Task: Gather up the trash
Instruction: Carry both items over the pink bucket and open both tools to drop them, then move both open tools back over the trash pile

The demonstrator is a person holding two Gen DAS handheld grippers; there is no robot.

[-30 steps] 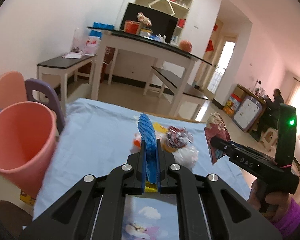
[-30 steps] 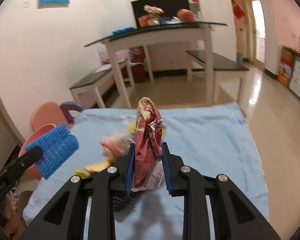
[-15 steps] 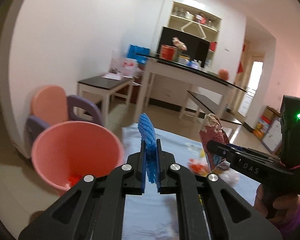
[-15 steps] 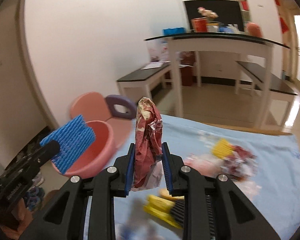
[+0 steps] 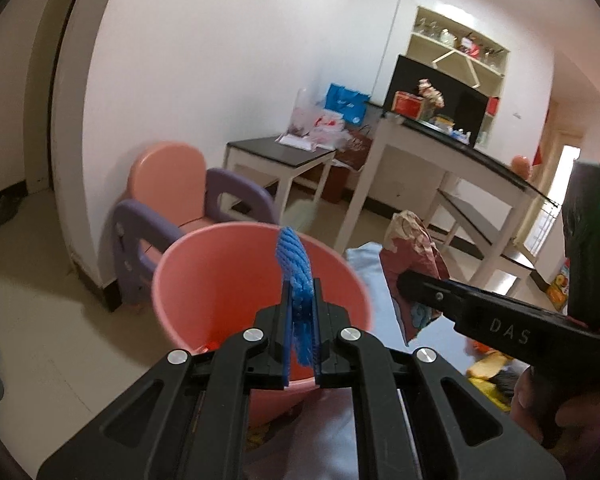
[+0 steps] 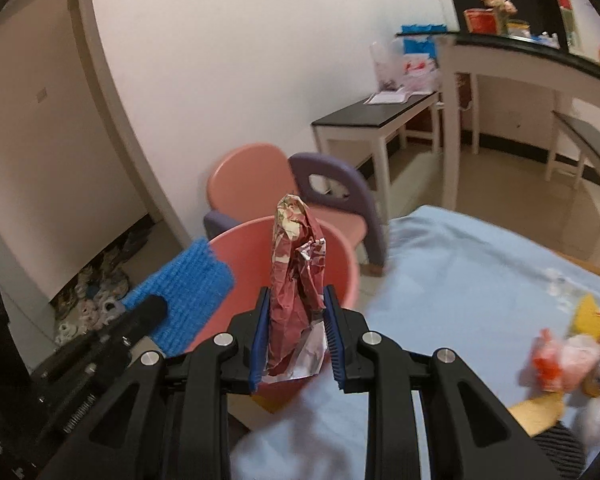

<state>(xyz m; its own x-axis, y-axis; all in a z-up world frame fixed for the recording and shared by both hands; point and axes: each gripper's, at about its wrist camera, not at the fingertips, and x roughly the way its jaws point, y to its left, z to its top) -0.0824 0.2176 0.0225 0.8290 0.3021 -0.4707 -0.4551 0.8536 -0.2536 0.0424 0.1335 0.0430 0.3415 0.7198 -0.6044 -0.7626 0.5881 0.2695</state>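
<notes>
My left gripper (image 5: 301,286) is shut on a piece of blue foam netting (image 5: 296,264) and hangs over the mouth of a pink plastic bucket (image 5: 204,280). The netting (image 6: 188,300) also shows at the left of the right wrist view. A crumpled dark red foil wrapper (image 6: 298,280) is clamped in my right gripper (image 6: 296,294), just in front of the bucket's rim (image 6: 340,248). In the left wrist view that wrapper (image 5: 410,264) hangs right of the bucket. Something small and red lies in the bucket bottom (image 5: 209,345).
The bucket stands beside a table under a light blue cloth (image 6: 460,264). More wrappers and scraps (image 6: 568,356) lie on the cloth at right. Behind the bucket is a small pink and purple chair (image 6: 300,184). Low black-topped tables (image 5: 284,152) stand further back.
Both grippers swung left from over the cloth to the pink bucket, each keeping its piece of trash. The bucket went from the left edge to the middle of both views.
</notes>
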